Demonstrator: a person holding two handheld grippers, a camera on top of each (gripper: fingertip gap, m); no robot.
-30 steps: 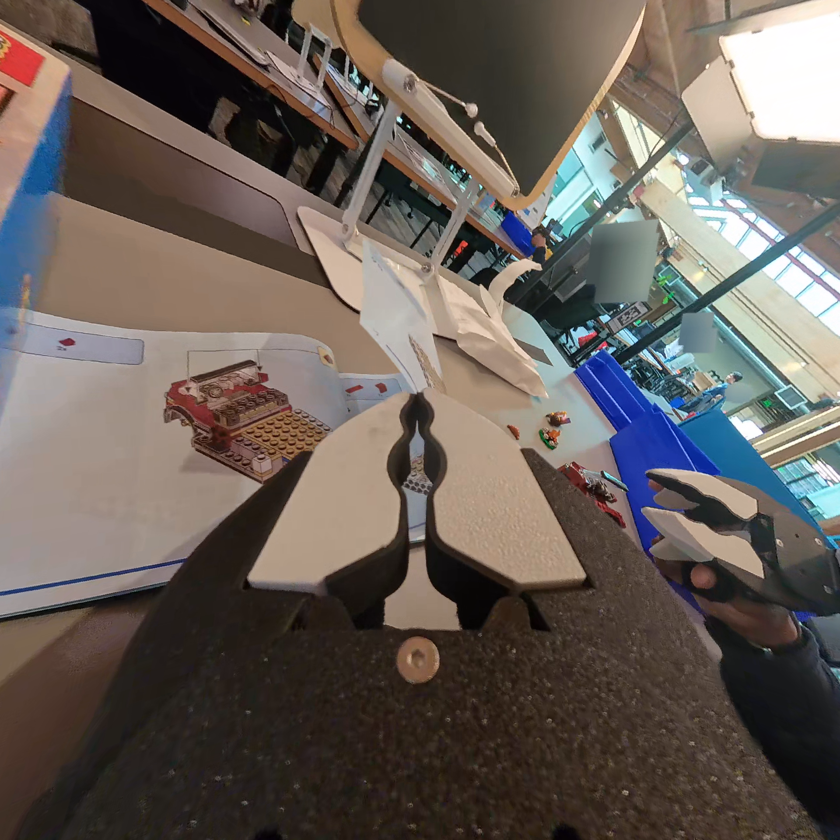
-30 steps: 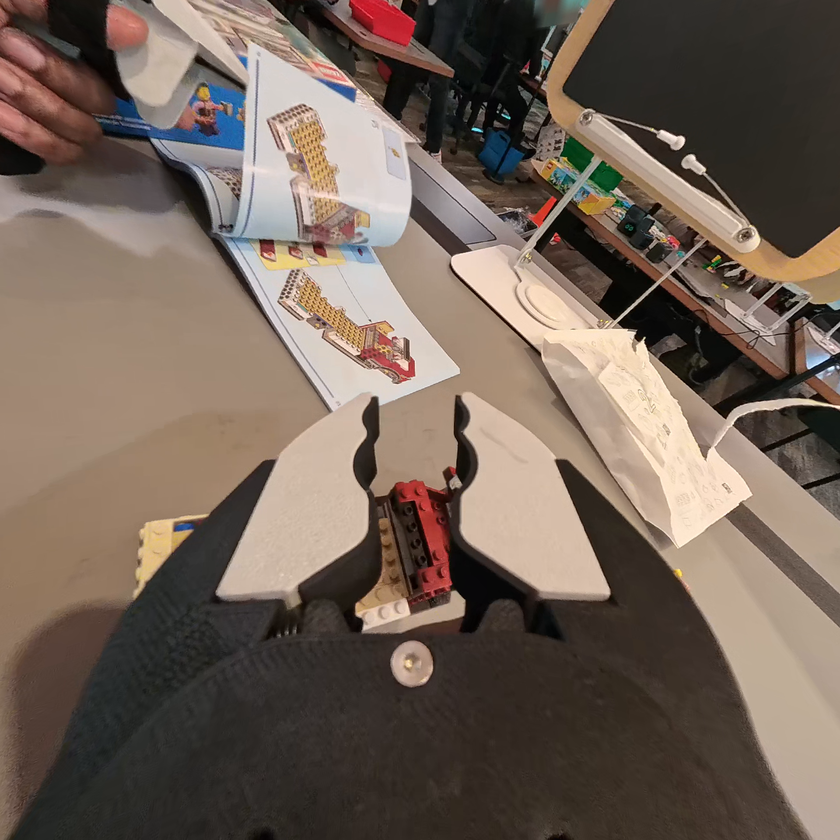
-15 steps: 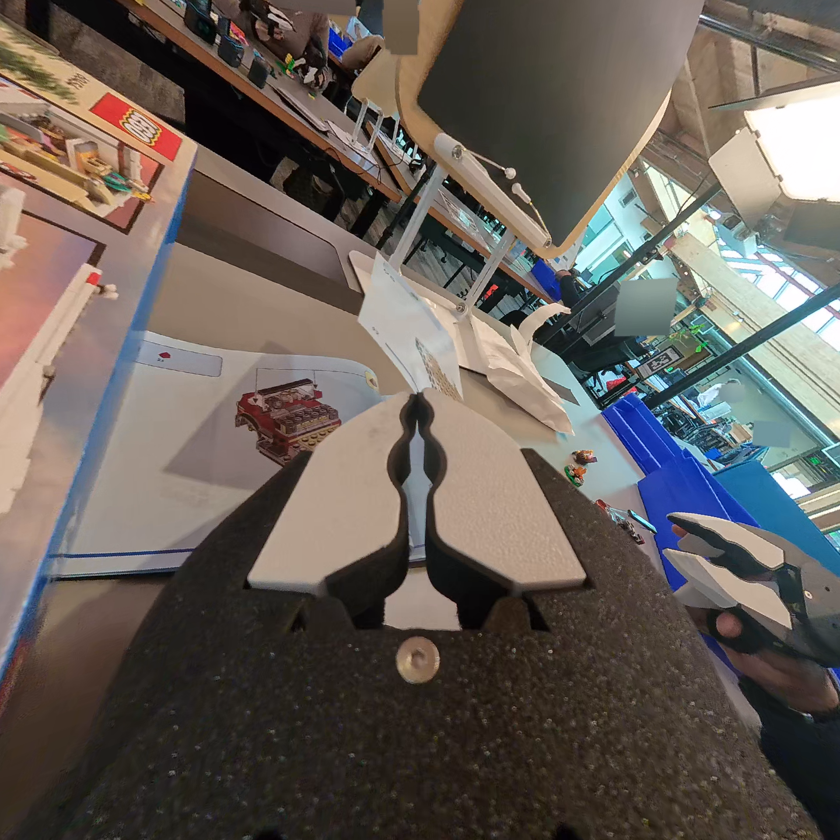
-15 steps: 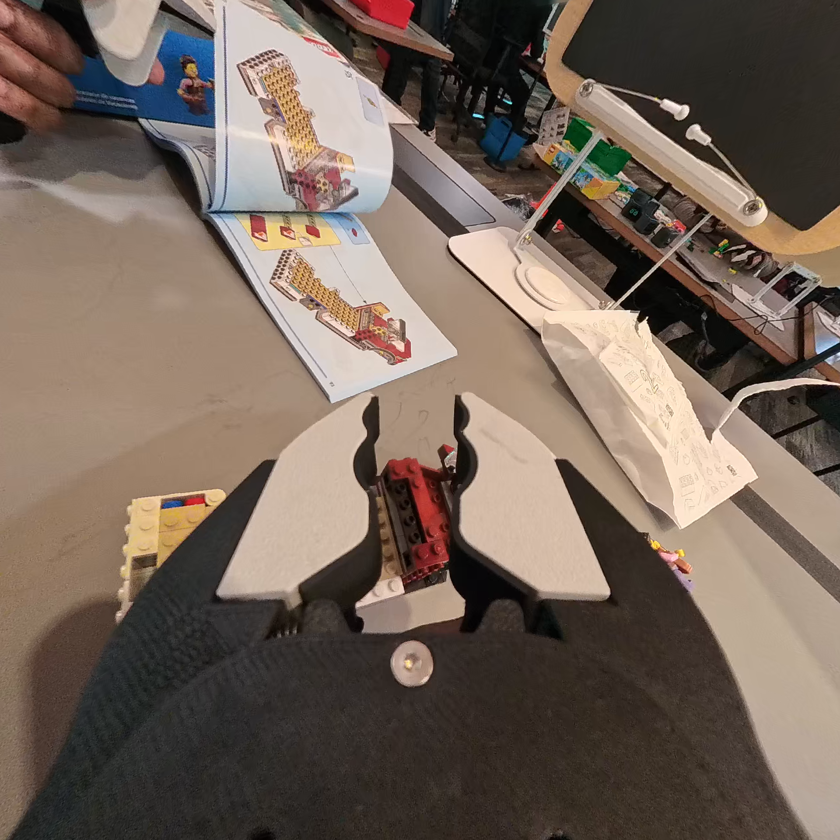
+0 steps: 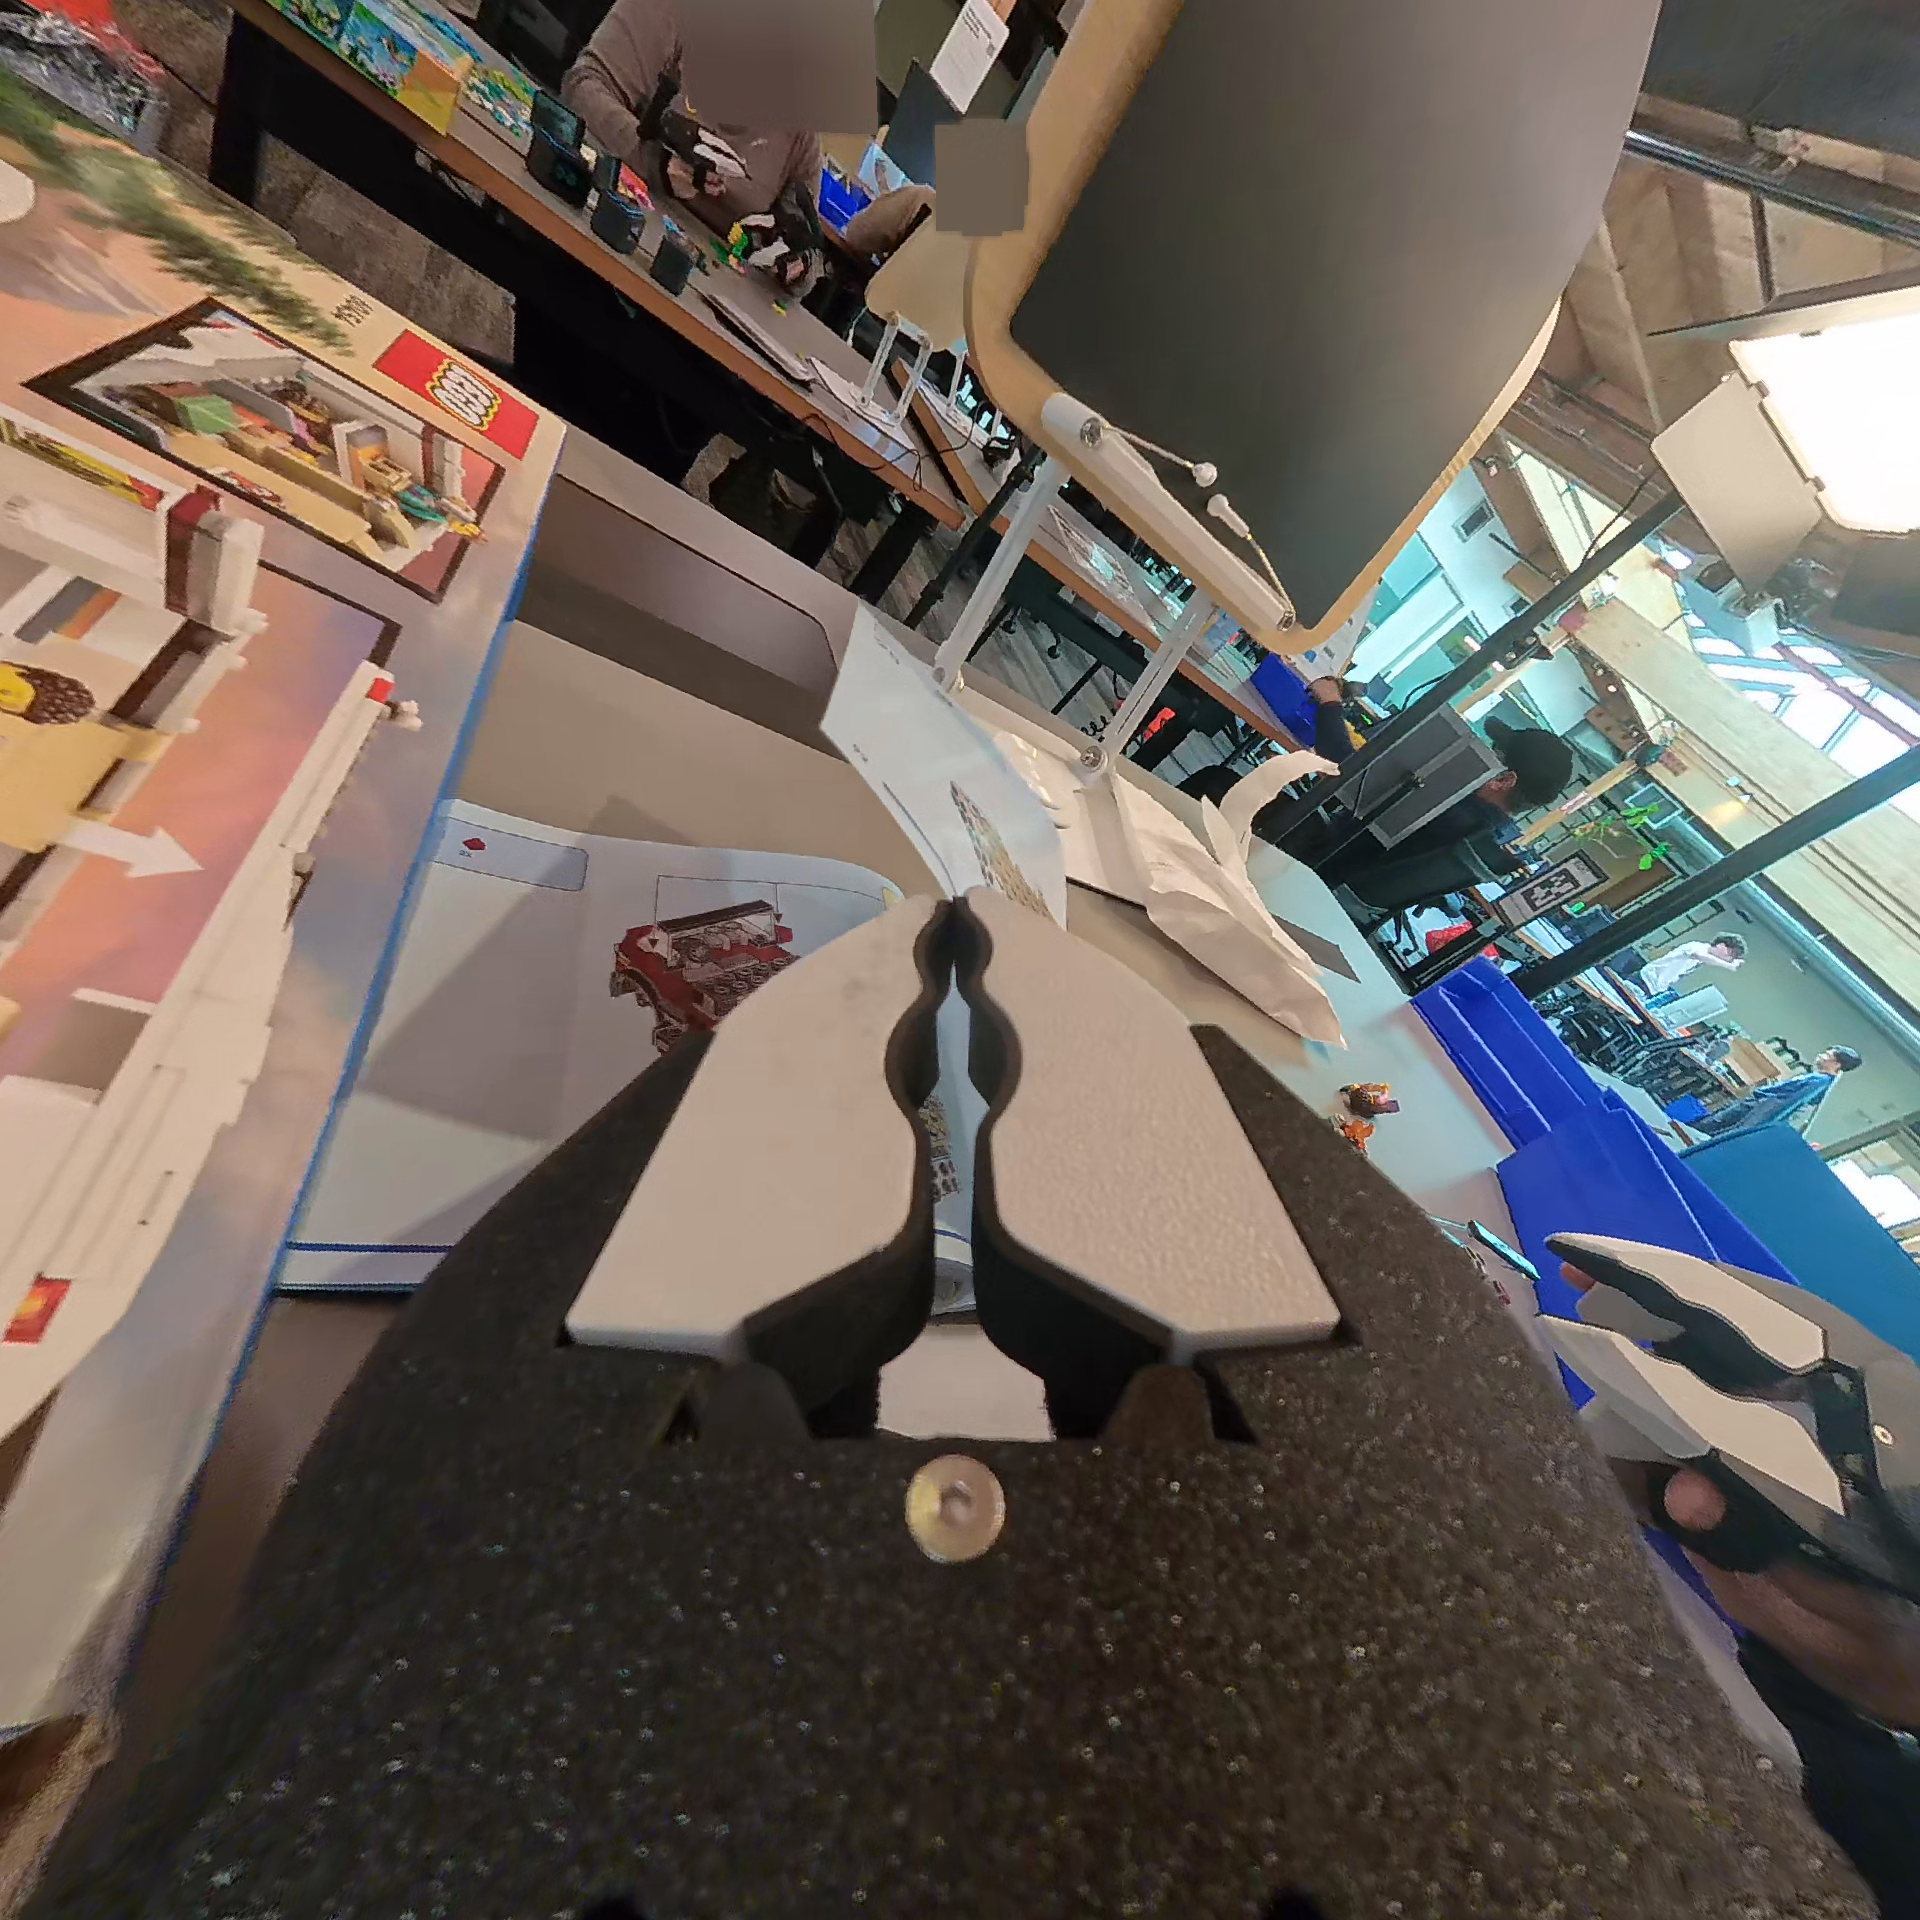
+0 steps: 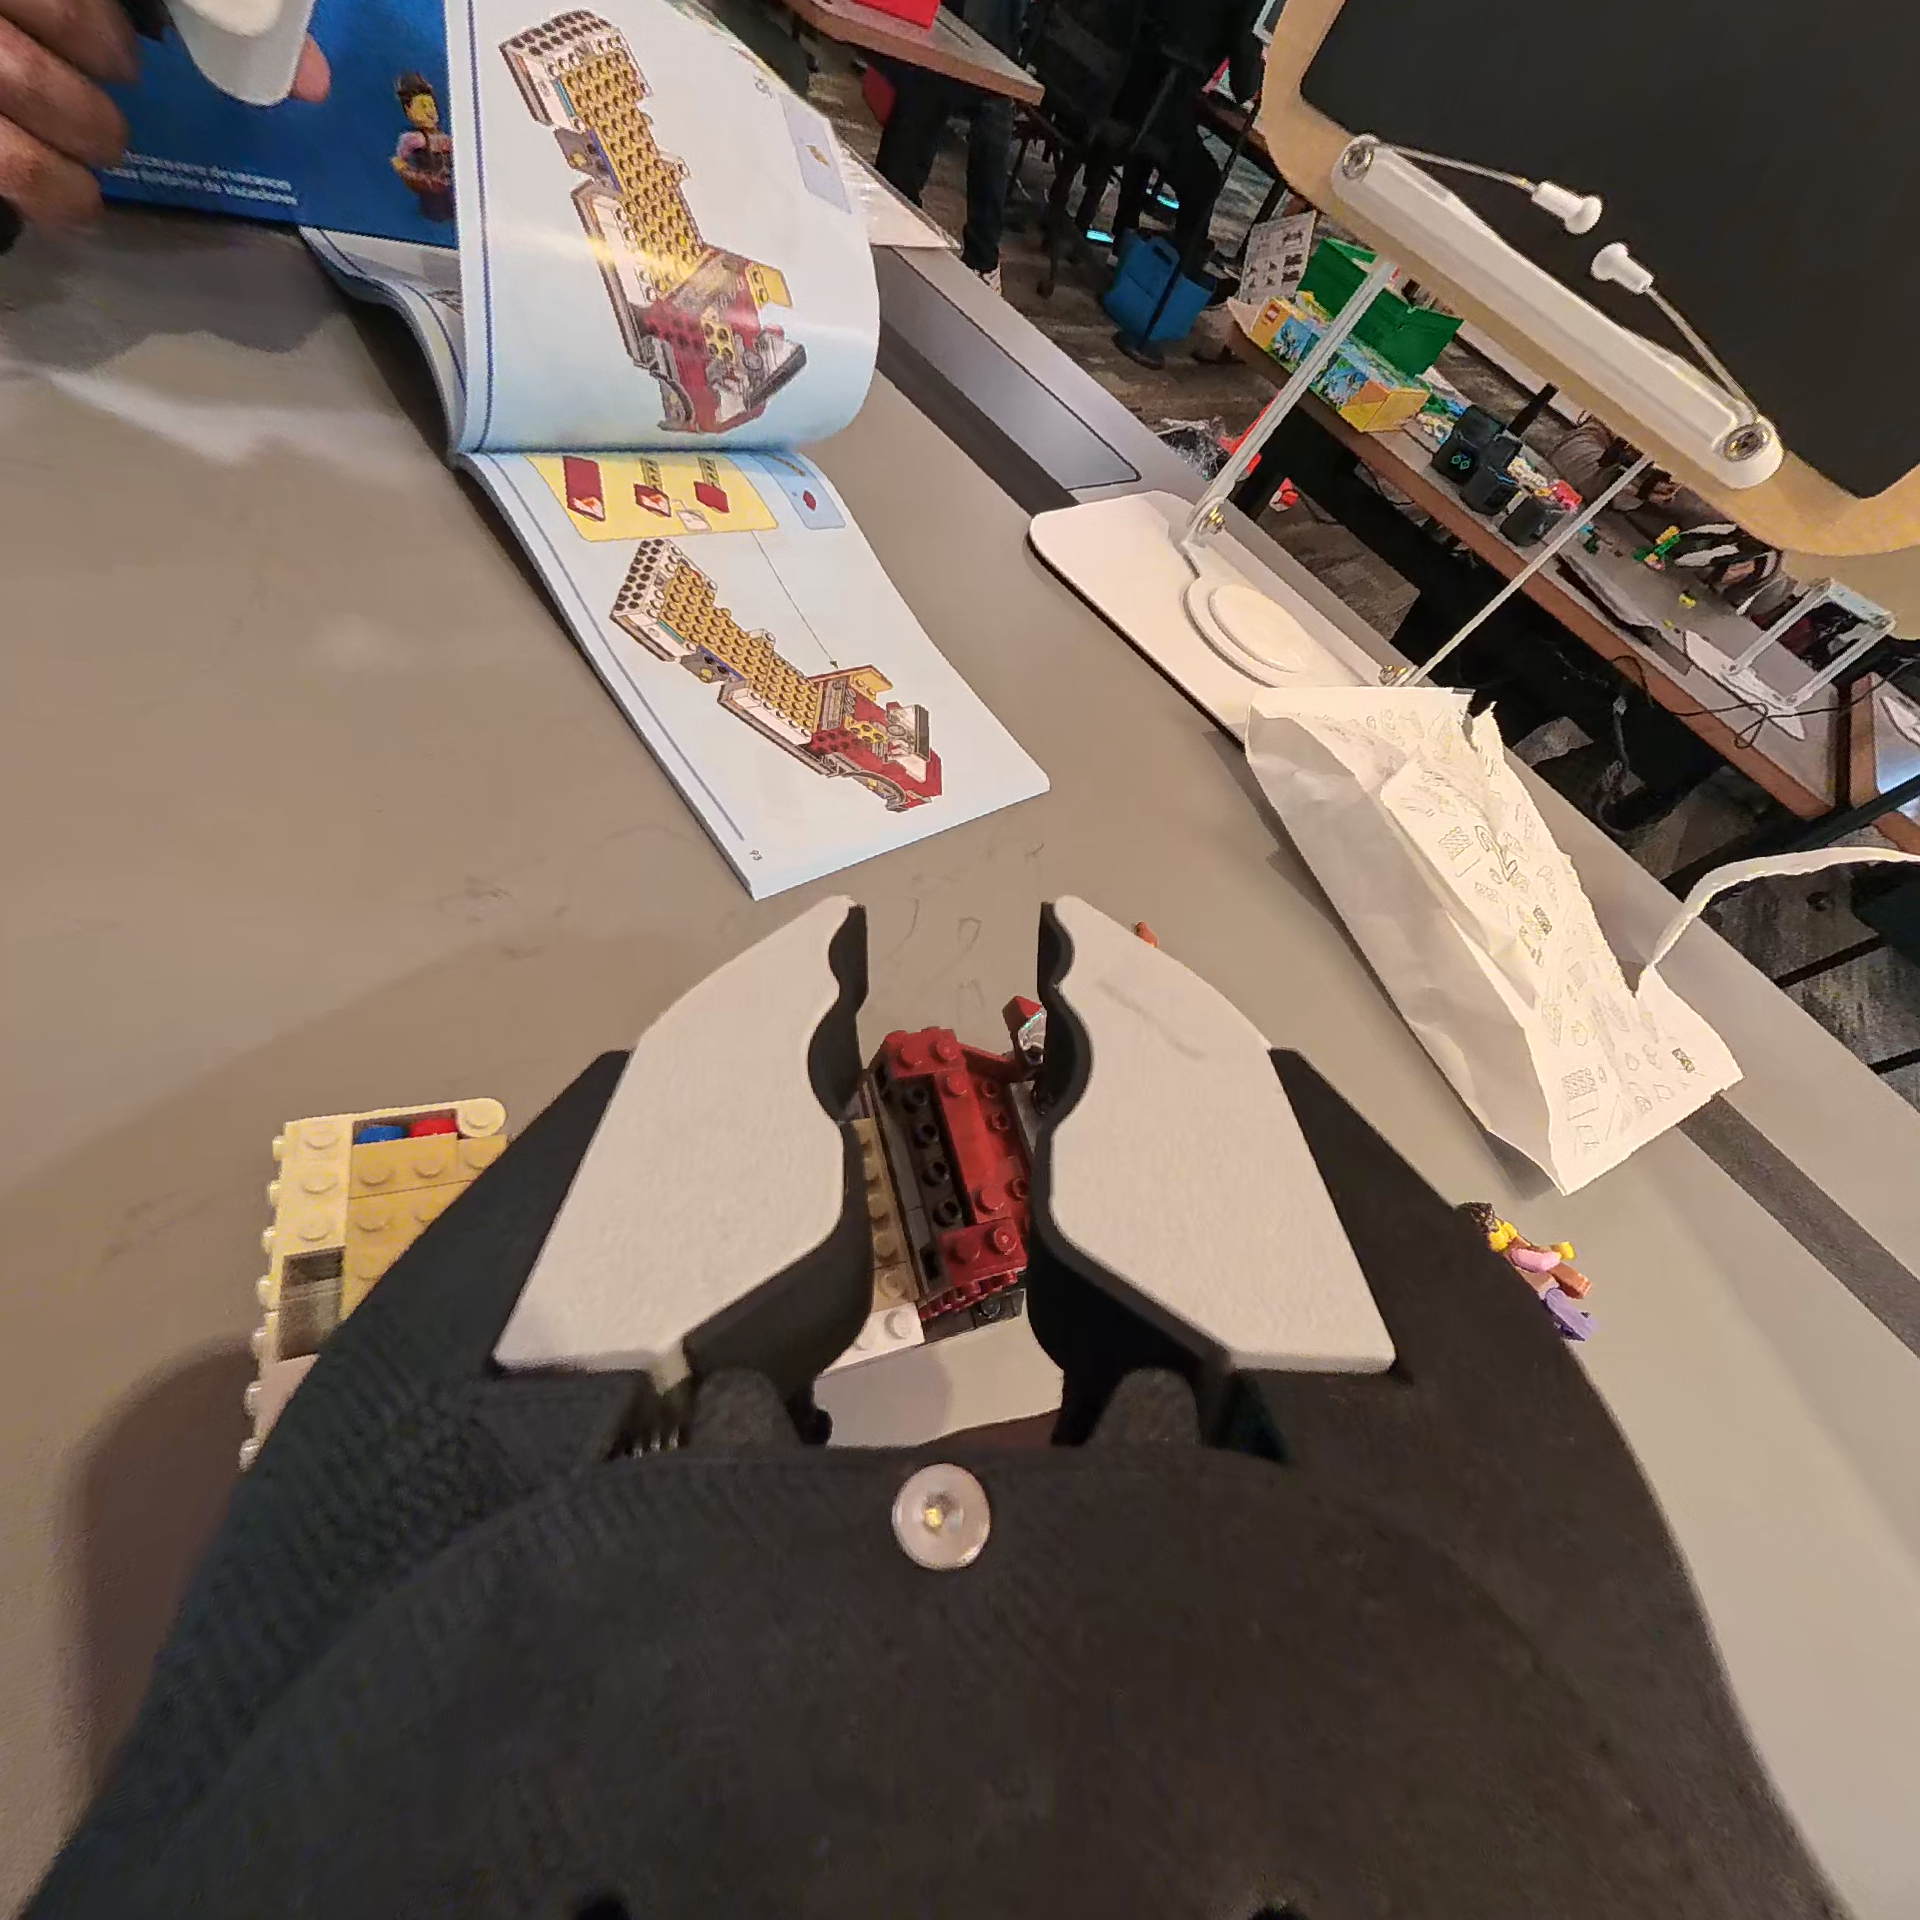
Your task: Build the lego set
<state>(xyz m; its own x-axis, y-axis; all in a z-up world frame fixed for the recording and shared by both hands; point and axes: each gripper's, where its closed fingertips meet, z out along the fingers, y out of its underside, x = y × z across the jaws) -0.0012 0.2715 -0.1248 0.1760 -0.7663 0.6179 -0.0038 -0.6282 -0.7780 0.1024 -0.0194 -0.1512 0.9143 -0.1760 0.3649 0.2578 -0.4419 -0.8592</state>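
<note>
My left gripper [image 5: 954,920] is shut on the edge of one page [image 5: 935,769] of an open instruction booklet [image 5: 499,1039] and holds it raised off the grey table. The right wrist view shows that page [image 6: 665,239] curled upright over the booklet [image 6: 790,665], with the left gripper's finger [image 6: 239,42] and a hand at the top left. My right gripper [image 6: 951,925] is shut on a dark red, black and tan brick model [image 6: 961,1132]. The model's tan plate [image 6: 364,1184] sticks out to the left under the finger. The right gripper [image 5: 1558,1288] also shows at the right edge of the left wrist view.
A large toy set box [image 5: 208,727] lies left of the booklet. A white paper bag [image 6: 1475,935] and a white stand base [image 6: 1164,582] under a dark board [image 6: 1610,208] sit at the table's far edge. A small minifigure [image 6: 1538,1268] lies at the right. Blue bins [image 5: 1558,1122] stand beyond. The grippers' ends are close to 30 cm from one another.
My left gripper has pulled back and to the left with the page still pinched, so the page stands more upright and the set box has come into view. My right gripper keeps the model.
</note>
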